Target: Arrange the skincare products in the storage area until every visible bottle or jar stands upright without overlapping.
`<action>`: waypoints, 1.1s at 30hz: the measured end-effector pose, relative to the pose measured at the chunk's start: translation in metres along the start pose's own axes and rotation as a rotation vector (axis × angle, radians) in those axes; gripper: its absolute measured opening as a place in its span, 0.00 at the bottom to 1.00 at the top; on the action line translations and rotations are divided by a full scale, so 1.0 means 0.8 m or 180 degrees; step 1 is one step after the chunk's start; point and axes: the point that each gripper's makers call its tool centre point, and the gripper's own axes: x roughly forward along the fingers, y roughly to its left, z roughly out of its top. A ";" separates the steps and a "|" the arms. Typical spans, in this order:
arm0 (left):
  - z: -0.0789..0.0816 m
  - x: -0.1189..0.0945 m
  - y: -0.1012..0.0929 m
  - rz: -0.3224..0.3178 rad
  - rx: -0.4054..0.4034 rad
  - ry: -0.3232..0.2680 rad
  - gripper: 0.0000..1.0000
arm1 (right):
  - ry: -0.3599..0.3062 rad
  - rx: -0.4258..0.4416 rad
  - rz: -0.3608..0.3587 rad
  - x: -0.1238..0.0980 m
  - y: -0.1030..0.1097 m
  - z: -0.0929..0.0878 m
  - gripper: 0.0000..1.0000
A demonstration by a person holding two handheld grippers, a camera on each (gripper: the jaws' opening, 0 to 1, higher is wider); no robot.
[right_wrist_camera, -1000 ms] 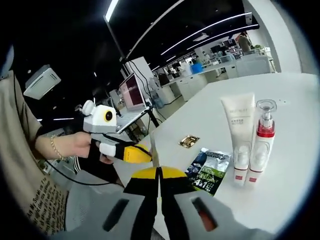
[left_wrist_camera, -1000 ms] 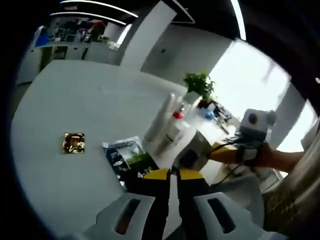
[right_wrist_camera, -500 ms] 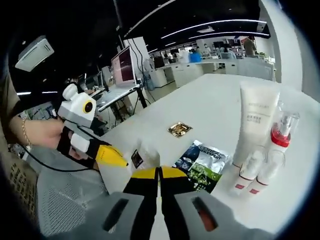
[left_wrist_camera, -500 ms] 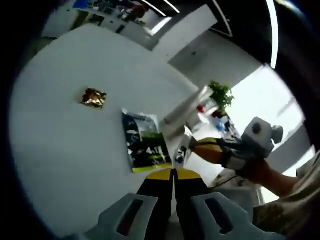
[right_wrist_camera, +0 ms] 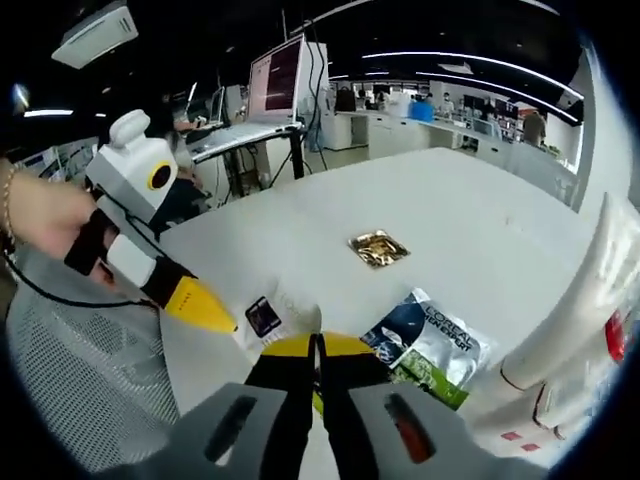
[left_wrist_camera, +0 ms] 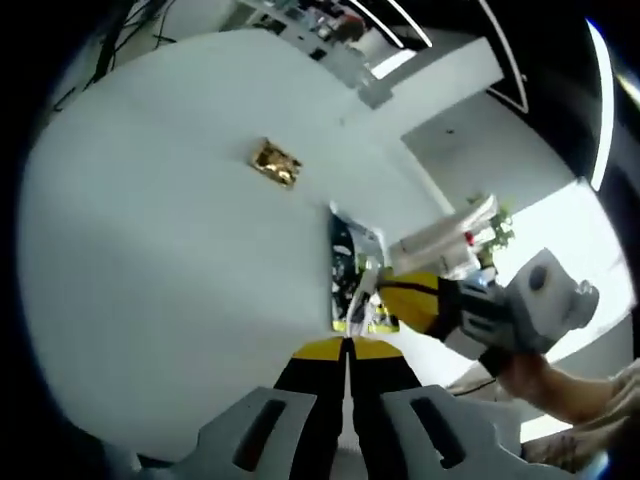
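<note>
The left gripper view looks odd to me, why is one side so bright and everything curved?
In the left gripper view, bright windows wash out the right side and the white tube is motion-blurred; the fisheye lens bends the table. In the right gripper view, the silver sachet is sharp, the edges stretched.

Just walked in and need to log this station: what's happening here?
A person holds a gripper in each hand over a white table. The right gripper seems to pinch a small white sachet; the left gripper, jaws shut, hovers beside it. A gold sachet and a green sachet lie flat; a white tube and a pump bottle stand together nearby.
</note>
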 end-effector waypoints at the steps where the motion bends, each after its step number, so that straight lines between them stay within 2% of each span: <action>1: 0.001 0.001 0.004 0.0021 -0.0003 -0.0001 0.00 | 0.0020 -0.0022 0.0017 0.005 0.000 -0.001 0.01; 9: 0.007 0.015 0.027 0.0129 -0.0011 0.0049 0.00 | 0.0241 -0.0149 0.0061 0.035 -0.006 -0.015 0.01; 16: 0.008 0.026 0.035 0.0180 0.0057 0.0127 0.00 | 0.0416 -0.0328 0.0005 0.052 -0.011 -0.025 0.01; 21: 0.012 0.029 0.043 0.0275 0.0348 0.0181 0.00 | 0.0515 -0.0525 -0.0011 0.061 -0.012 -0.031 0.01; 24: 0.013 0.032 0.044 0.0305 0.0729 0.0262 0.00 | 0.0529 -0.0642 -0.0024 0.064 -0.012 -0.031 0.01; 28: 0.014 0.032 0.042 0.0316 0.0935 0.0309 0.00 | 0.0529 -0.0776 -0.0025 0.066 -0.014 -0.030 0.01; 30: 0.017 0.031 0.044 0.0362 0.1127 0.0327 0.00 | 0.0524 -0.0802 -0.0019 0.066 -0.014 -0.029 0.01; 33: 0.018 0.029 0.047 0.0460 0.1568 0.0448 0.02 | 0.0519 -0.0854 -0.0025 0.066 -0.014 -0.029 0.01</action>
